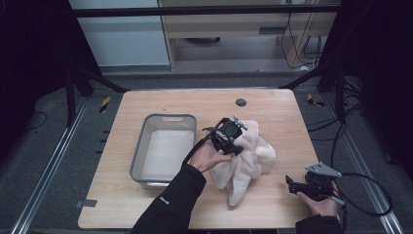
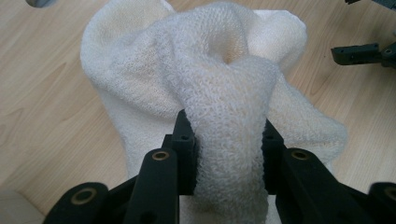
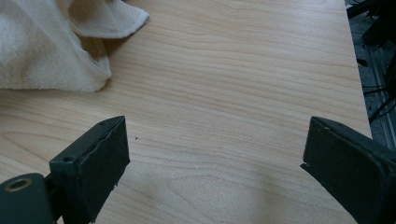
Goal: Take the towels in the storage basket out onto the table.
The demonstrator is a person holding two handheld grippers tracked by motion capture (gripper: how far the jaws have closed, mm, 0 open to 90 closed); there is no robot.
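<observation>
A cream-white towel lies crumpled on the wooden table, right of centre. My left gripper is over the towel's left part, held in a hand. In the left gripper view its two black jaws press from both sides on a raised fold of the towel, and the left gripper is shut on that fold. My right gripper rests low near the table's front right corner, apart from the towel. Its jaws stand wide over bare wood, so the right gripper is open, with the towel's edge farther off.
A grey plastic bin stands left of the towel, close to my left forearm. A small black round cap sits in the tabletop at the back. The right gripper's jaw tips show beyond the towel. Cables trail off the table's right edge.
</observation>
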